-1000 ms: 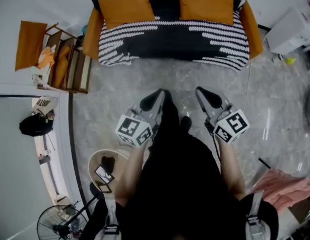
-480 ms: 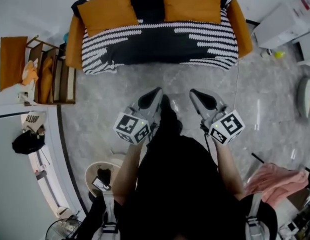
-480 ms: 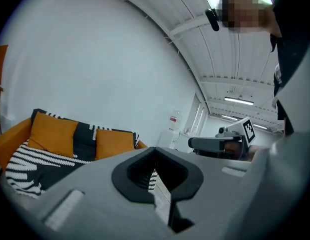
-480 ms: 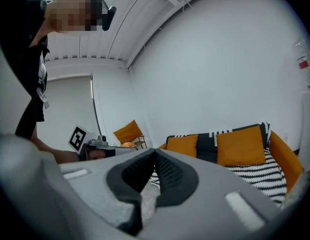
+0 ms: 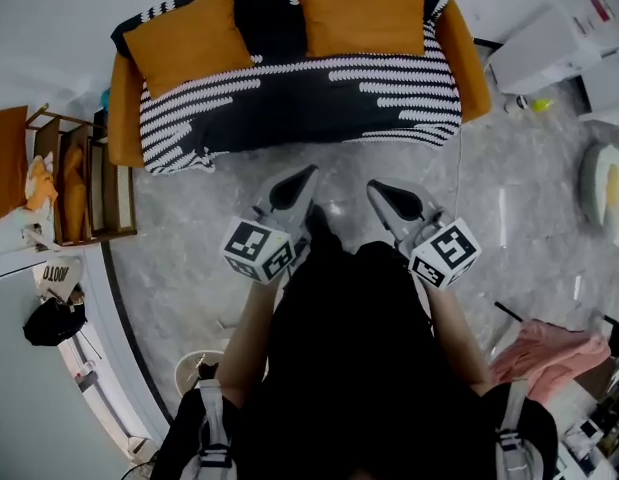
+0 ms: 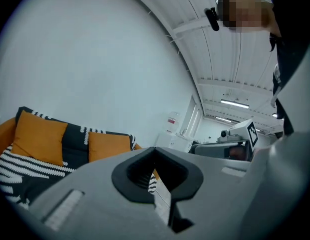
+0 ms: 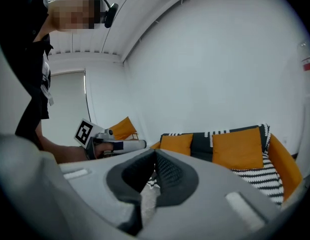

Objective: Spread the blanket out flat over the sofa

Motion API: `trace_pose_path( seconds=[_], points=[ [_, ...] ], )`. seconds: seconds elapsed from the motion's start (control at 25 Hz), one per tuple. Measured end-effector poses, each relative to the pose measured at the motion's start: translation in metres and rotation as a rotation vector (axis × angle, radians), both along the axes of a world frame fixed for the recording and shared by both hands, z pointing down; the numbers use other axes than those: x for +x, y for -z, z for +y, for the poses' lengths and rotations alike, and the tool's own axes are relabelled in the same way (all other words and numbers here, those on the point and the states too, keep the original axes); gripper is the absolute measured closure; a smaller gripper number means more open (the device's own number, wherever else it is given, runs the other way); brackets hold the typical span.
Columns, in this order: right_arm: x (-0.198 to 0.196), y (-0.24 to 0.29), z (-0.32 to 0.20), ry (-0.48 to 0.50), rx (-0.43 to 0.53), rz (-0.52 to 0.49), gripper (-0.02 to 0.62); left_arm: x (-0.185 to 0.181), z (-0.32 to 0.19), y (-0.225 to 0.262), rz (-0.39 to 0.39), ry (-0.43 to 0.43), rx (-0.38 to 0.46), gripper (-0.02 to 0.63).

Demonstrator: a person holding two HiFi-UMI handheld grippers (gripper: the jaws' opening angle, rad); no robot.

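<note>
On the sofa (image 5: 467,60) lies the blanket (image 5: 289,100); left tongs (image 5: 307,173), right tongs (image 5: 375,185) closed.

readable text: none | white item (image 5: 59,272) at left edge: dark letters, illegible | red label (image 6: 172,120): too small

A wide strip of grey floor (image 5: 199,208) is lying open between the person and the sofa (image 5: 469,68), so the left gripper (image 5: 305,173) and right gripper (image 5: 375,185), side by side with jaws together, are facing free room ahead. Two orange cushions (image 5: 189,40) are leaning on the backrest and taking up the rear of the seat, over the striped blanket (image 5: 389,93). A wooden rack (image 5: 84,183) is crowding the left beside the sofa arm. A thin cable (image 5: 457,183) is trailing across the floor on the right, where white boxes (image 5: 539,53) and a pink cloth (image 5: 549,353) are hemming things in.
</note>
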State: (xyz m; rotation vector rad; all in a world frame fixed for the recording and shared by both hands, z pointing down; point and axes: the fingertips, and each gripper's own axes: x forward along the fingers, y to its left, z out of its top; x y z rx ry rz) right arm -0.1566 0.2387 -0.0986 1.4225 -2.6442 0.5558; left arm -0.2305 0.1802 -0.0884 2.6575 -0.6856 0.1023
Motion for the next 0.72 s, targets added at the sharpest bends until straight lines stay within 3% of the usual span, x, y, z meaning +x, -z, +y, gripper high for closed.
trace_pose_path(
  seconds=[0.16, 0.36, 0.72],
  points=[
    [0.011, -0.011, -0.017, -0.021, -0.022, 0.005, 0.594, 0.013, -0.019, -0.01, -0.009, -0.03, -0.011, 0.595],
    [0.034, -0.022, -0.037, -0.013, -0.052, 0.006, 0.594, 0.029, -0.037, -0.012, -0.024, 0.005, -0.018, 0.595],
    [0.098, -0.036, -0.076, 0.148, -0.073, 0.027, 0.594, 0.093, -0.068, -0.019, -0.042, 0.15, -0.037, 0.595]
  ],
)
